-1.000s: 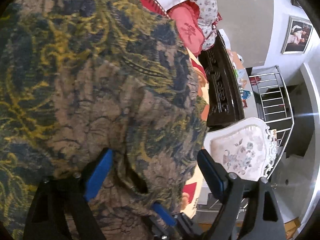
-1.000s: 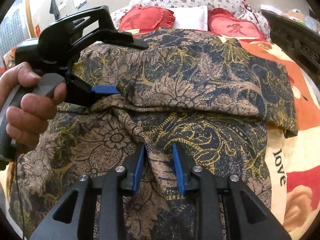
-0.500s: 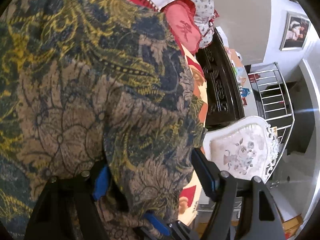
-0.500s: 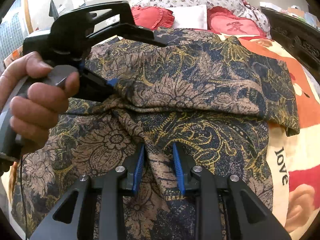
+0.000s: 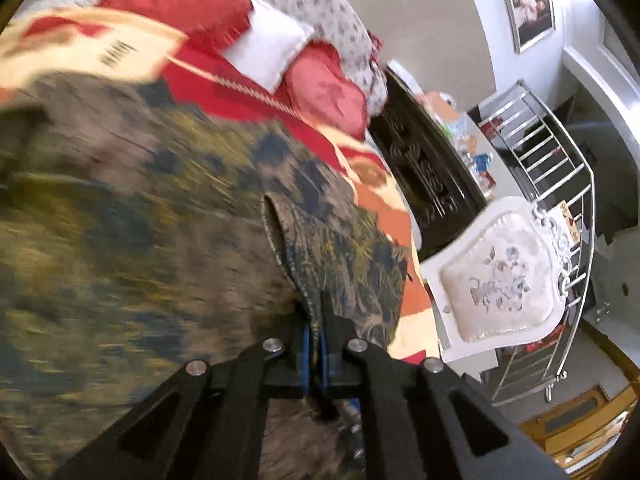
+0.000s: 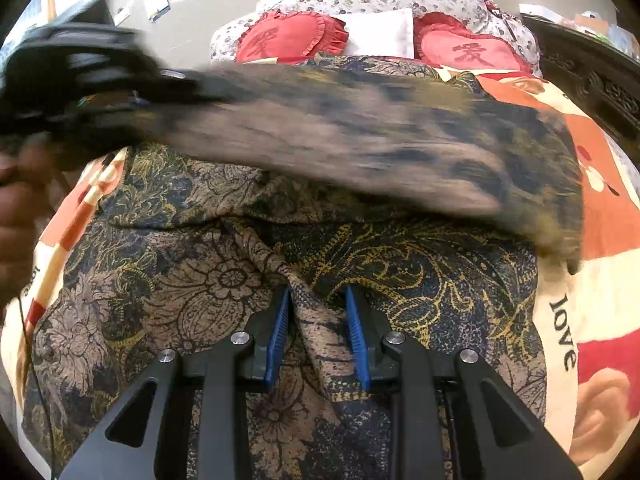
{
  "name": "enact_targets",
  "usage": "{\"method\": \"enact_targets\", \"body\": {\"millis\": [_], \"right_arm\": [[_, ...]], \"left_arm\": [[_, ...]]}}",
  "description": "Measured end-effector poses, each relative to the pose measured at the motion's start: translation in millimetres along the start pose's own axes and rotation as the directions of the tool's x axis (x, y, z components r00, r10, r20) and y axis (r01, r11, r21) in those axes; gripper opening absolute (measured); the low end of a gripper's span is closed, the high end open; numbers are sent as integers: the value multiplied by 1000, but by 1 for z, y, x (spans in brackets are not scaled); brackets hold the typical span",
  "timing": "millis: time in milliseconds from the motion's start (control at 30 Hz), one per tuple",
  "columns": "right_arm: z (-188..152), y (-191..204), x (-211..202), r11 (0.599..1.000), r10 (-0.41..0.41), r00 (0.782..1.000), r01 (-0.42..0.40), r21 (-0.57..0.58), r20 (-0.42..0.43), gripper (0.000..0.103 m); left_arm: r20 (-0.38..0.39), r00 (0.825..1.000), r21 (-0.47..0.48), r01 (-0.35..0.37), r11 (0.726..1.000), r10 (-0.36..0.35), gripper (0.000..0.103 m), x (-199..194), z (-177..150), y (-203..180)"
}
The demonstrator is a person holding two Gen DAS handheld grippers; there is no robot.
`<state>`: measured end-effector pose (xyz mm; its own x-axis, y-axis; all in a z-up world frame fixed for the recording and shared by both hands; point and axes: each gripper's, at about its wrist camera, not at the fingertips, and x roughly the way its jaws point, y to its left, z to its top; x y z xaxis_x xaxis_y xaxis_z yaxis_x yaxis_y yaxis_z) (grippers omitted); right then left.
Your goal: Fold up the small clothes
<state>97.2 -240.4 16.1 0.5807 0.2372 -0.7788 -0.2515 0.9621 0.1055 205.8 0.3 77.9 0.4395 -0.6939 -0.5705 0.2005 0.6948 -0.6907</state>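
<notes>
One soft, woven floral-print garment (image 6: 224, 280) on the bed (image 6: 600, 216): left gripper (image 5: 315, 344) just clamped its hem, right gripper (image 6: 316, 320) pinches a fold, two red heart cushions (image 6: 292, 36) behind

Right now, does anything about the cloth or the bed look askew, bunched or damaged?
Nothing looks damaged. The patterned garment lies unevenly on the bedspread: a ridge is bunched between the right gripper jaws, and its upper part is lifted, blurred, in the left gripper, whose jaws are shut on an edge.
</notes>
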Motion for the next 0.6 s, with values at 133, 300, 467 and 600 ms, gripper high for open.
{"method": "enact_targets", "body": {"millis": [133, 300, 467, 600], "right_arm": [[0, 0, 0, 1000, -1, 1000, 1, 0, 0, 32], [0, 0, 0, 1000, 1, 1000, -1, 1, -1, 32], [0, 0, 0, 1000, 3, 1000, -3, 4, -2, 32], [0, 0, 1, 1000, 4, 1000, -4, 5, -2, 32]], "left_arm": [[40, 994, -20, -103, 994, 104, 3, -41, 3, 44], [55, 976, -104, -206, 973, 212, 3, -60, 3, 98], [27, 956, -121, -287, 950, 292, 4, -47, -7, 121], [29, 928, -87, -369, 925, 372, 31, -41, -12, 116]]}}
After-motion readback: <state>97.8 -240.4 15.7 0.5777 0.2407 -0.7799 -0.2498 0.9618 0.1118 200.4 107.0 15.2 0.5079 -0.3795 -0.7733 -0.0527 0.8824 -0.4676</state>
